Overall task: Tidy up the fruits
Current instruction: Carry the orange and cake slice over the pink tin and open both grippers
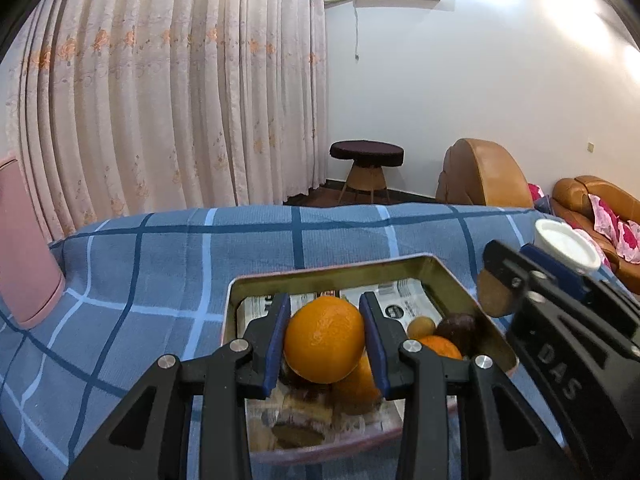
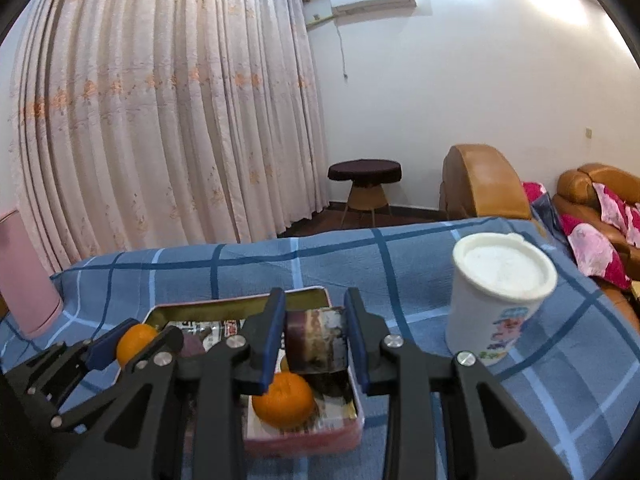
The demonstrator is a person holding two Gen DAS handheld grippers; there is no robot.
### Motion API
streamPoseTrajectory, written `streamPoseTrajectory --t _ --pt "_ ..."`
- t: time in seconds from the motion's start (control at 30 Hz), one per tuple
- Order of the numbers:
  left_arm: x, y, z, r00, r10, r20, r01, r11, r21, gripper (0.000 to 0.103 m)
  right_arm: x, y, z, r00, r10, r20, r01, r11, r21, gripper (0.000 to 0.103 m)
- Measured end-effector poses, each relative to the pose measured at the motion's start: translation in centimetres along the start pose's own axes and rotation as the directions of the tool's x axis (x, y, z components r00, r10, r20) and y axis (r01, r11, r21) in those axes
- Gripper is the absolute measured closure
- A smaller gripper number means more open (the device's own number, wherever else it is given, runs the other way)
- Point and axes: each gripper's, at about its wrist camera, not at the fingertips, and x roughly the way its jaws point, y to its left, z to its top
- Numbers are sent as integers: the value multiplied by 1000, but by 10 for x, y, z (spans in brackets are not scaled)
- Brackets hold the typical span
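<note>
A: Left claw [image 1: 325,340]?
B: I've clamped it on an orange [image 1: 325,338] over the tin tray [image 1: 452,276], lifted for sorting.
A: Right claw [image 2: 316,340]?
B: Clamped on a brownish fruit [image 2: 318,340], kind unclear, above the tray on the checked counter [image 2: 400,264].

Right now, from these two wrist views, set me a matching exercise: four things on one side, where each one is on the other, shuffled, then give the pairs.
Things:
1. orange
2. brown fruit
3. white cup
4. mandarin

Places:
A. stands on the blue checked cloth, beside the tin
B. lies in the metal tin
C. between the left gripper's pads
D. between the right gripper's pads

Pairs: 1-C, 2-D, 3-A, 4-B
</note>
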Motion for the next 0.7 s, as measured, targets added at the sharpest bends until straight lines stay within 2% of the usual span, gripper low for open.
streamPoseTrajectory --t 0.17,0.27,0.7 --pt "17 4 2 1000 5 -6 -5 1000 13 65 19 -2 4 999 22 -29 -21 1000 18 70" --pt "26 6 0 999 49 -4 -49 999 18 65 27 -4 4 998 35 -50 -33 999 32 70" --pt "34 7 1 998 54 -10 -54 999 3 65 55 4 -6 986 70 -153 -69 998 8 70"
